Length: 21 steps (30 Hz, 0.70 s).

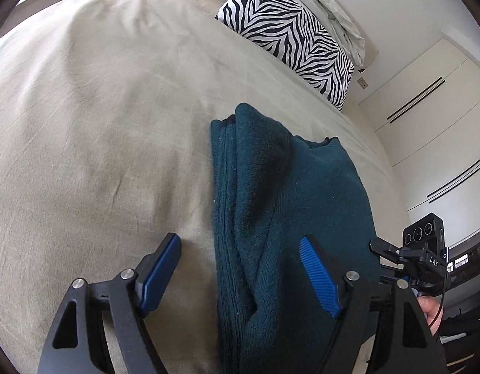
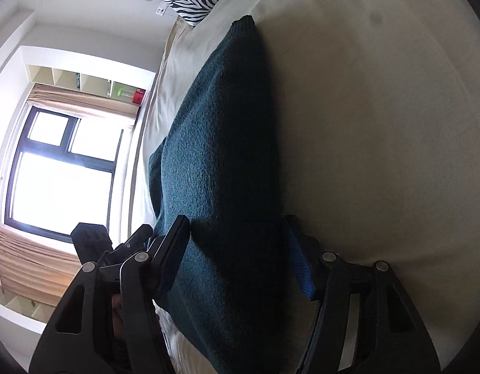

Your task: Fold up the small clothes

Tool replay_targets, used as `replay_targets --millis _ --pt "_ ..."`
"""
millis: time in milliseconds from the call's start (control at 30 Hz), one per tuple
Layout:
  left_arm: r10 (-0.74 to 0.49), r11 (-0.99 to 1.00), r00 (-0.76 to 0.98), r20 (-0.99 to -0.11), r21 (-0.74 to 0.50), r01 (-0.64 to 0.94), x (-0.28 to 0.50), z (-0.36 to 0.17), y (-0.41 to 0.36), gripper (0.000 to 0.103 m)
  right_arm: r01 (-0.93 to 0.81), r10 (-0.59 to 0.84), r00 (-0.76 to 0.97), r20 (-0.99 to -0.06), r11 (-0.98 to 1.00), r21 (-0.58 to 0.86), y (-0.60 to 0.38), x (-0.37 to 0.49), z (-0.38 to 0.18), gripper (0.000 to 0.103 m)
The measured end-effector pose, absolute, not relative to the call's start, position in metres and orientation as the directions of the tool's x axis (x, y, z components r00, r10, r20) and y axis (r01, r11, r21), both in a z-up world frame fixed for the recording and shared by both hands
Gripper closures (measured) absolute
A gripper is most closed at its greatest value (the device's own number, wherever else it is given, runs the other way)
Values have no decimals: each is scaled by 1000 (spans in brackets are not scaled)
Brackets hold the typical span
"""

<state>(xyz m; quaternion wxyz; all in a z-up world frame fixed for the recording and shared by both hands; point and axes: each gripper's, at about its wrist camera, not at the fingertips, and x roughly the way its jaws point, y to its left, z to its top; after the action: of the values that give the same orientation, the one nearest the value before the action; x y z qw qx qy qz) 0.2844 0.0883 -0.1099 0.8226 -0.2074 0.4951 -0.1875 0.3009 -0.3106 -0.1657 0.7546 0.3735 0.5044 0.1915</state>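
Note:
A dark green knitted garment (image 1: 271, 205) lies folded into a long strip on the beige bed sheet (image 1: 99, 124). My left gripper (image 1: 240, 255) is open just above its near end, its blue pads (image 1: 319, 277) spread on either side of the strip's left edge. In the right wrist view the same garment (image 2: 221, 155) runs away from me. My right gripper (image 2: 236, 237) is open, its fingers either side of the garment's near end; whether the pads touch the fabric I cannot tell. The right gripper also shows at the right edge of the left wrist view (image 1: 411, 249).
A zebra-print pillow (image 1: 289, 34) and a crumpled pale cloth (image 1: 327, 3) lie at the head of the bed. White wardrobe doors (image 1: 427, 99) stand beside the bed. A window (image 2: 59, 180) with beige curtains shows in the right wrist view.

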Motion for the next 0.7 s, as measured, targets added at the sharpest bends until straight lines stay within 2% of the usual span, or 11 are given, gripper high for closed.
replay_targets --millis 33,100,167,300,400,700 --pt "-503 852 429 -750 -513 103 287 -111 84 31 83 651 413 -637 670 738 -305 302 -165 42" --pt "-491 862 408 -769 -497 101 291 -114 77 52 87 628 414 -659 693 716 -301 298 -163 43" --pt "-513 850 375 -772 -518 97 296 -119 70 62 86 601 412 -685 723 686 -297 298 -160 49" --pt "-511 851 375 -773 -516 96 299 -122 64 69 49 548 422 -722 781 622 -287 298 -149 62" --pt "-530 836 378 -759 -541 87 298 -122 67 74 8 504 449 -738 824 567 -280 294 -134 67" --pt "-544 830 412 -731 -542 134 290 -94 44 78 -16 505 526 -685 810 586 -307 289 -101 70"
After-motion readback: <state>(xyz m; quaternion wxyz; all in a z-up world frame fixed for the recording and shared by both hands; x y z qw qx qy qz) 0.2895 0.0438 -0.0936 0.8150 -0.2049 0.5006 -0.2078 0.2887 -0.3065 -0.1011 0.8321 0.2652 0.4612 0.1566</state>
